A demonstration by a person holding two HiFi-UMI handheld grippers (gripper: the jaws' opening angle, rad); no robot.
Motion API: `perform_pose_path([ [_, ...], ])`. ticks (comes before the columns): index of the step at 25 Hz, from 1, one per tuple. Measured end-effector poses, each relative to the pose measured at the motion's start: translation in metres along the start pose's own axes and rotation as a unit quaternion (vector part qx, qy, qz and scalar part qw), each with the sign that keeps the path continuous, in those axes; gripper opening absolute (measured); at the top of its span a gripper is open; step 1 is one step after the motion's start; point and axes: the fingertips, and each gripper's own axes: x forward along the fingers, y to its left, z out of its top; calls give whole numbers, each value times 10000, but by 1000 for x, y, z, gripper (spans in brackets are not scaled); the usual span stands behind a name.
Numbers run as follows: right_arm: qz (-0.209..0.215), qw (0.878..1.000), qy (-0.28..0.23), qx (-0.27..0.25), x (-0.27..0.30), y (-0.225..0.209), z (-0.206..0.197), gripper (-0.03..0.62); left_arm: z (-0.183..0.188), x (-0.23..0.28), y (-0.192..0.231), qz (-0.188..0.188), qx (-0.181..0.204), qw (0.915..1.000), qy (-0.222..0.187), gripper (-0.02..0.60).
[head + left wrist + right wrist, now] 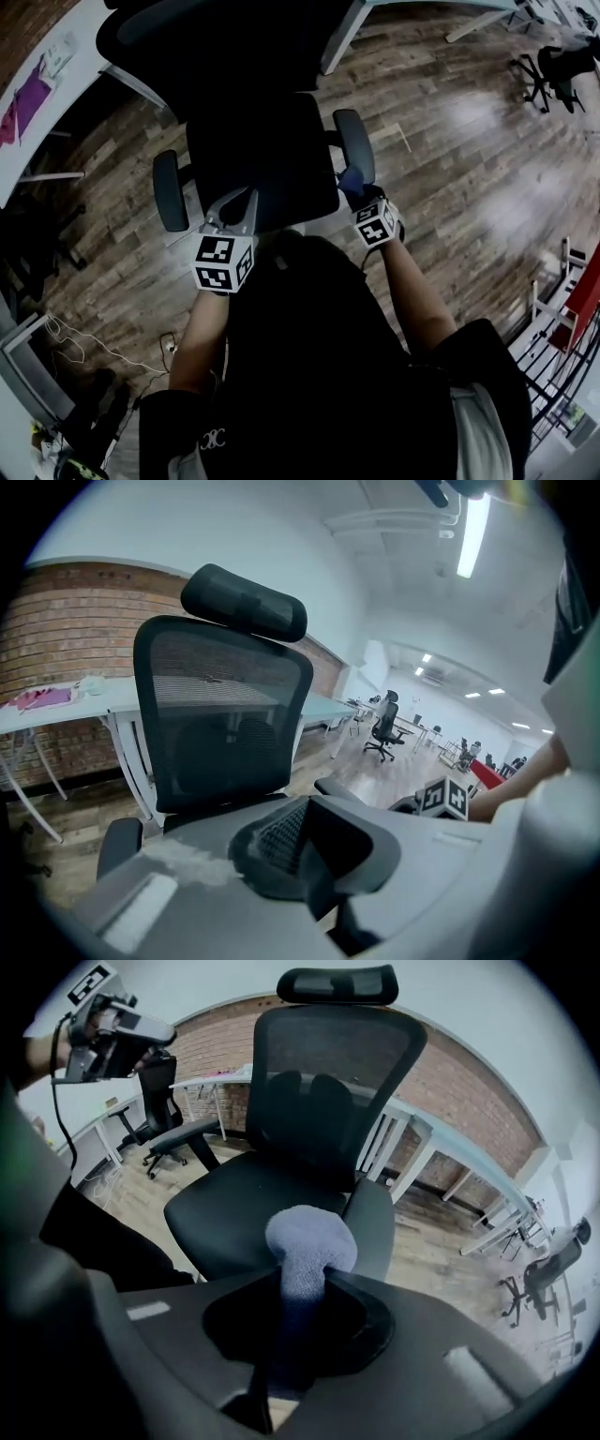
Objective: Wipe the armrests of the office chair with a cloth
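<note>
Clamping a blue-grey cloth (309, 1241), the right gripper (356, 192) has its 2 jaws pressed on the cloth's neck, and the bunched end sticks out ahead. The cloth sits at the near end of the office chair's right armrest (377, 1218); contact cannot be confirmed. The left gripper (232, 204) is held above the near edge of the seat (248, 1204), beside the left armrest (171, 190), with its jaws together and nothing between them. Behind the seat are the mesh backrest (225, 714) and headrest (246, 602). Farther off, a white desk (94, 700) runs along a brick wall (66, 621), with a pink item (42, 697) at its left end. 1 second chair (384, 728) stands on the wood floor (450, 159).
</note>
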Motion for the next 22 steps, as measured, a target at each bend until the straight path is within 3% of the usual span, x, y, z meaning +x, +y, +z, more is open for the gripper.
perform_pose_path([
  [8, 328, 9934, 533, -957, 47, 1, -2, 74, -22, 1, 30, 229, -245, 9988, 348, 5],
  [13, 501, 9893, 520, -1264, 56, -6, 10, 75, -27, 2, 37, 320, -299, 9982, 419, 5],
  [22, 329, 9868, 339, -1546, 87, -39, 61, 75, -32, -8, 49, 629, -471, 9960, 432, 5],
])
